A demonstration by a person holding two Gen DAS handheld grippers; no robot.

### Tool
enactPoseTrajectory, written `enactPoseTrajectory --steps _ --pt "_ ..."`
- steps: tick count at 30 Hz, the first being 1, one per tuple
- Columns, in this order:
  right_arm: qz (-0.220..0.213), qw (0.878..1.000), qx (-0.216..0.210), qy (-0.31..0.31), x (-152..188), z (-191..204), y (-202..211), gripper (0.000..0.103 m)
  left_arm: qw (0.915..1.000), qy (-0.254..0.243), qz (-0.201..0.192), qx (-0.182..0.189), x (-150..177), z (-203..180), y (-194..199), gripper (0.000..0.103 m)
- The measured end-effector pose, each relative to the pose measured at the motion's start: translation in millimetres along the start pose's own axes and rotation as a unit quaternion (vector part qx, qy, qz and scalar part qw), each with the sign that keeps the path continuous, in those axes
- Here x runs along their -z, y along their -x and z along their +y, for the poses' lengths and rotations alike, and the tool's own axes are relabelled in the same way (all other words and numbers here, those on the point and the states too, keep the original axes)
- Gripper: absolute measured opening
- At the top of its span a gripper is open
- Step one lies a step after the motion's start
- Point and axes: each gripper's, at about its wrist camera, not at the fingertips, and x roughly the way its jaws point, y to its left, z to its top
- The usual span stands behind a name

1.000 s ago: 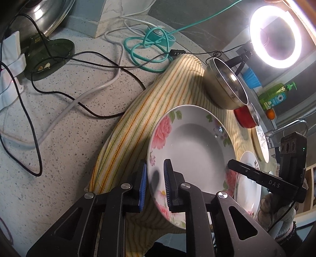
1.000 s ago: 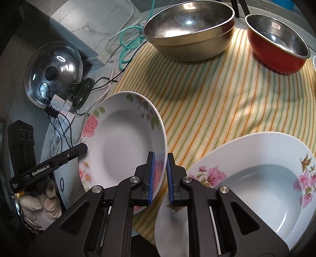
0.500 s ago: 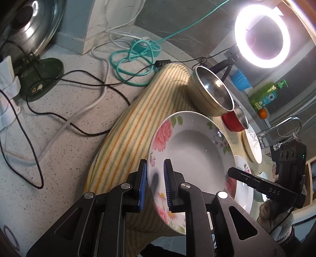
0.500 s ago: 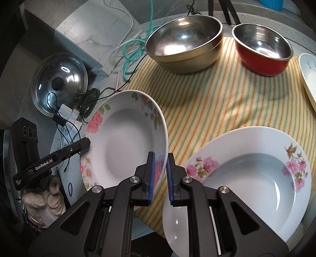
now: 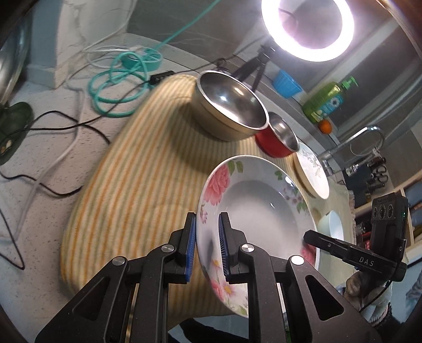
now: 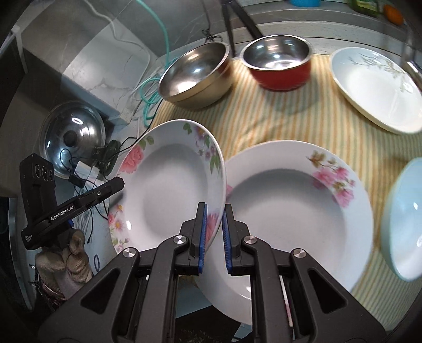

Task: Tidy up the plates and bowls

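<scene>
Both claws pinch one flower plate (image 6: 168, 184) by its rim: the left claw (image 5: 207, 248) on one side, the right claw (image 6: 214, 237) on the other. The plate is tilted in the air above the striped cloth (image 5: 137, 184), near the cloth's front edge. Its rim overlaps a second flower plate (image 6: 298, 205) lying on the cloth.

a lit ring light (image 5: 307, 25) on a tripod stands behind the striped cloth (image 5: 137, 179); teal cable (image 5: 118, 81) coils on the speckled counter (image 5: 34, 211); a green soap bottle (image 5: 327, 101) and an orange fruit (image 5: 325, 126) sit near the faucet (image 5: 364, 137); a pot lid (image 6: 71, 137) leans at the wall
</scene>
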Motion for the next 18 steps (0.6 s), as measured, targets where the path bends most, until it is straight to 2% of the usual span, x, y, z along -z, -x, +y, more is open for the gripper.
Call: enactPoseTrajectory --steps 8,18 --pt "-0.021 0.998 0.032 -0.050 21.1 -35.7 28.1 0.012 0.9976 -0.051 0.037 0.028 3.6 -38.5 -26.6 0.015" --pt "-0.038 0.992 0.065 -0.099 44.8 -68.8 43.0 0.012 0.9915 -0.097 0.074 0.045 12.0 -73.9 -55.7 0.015"
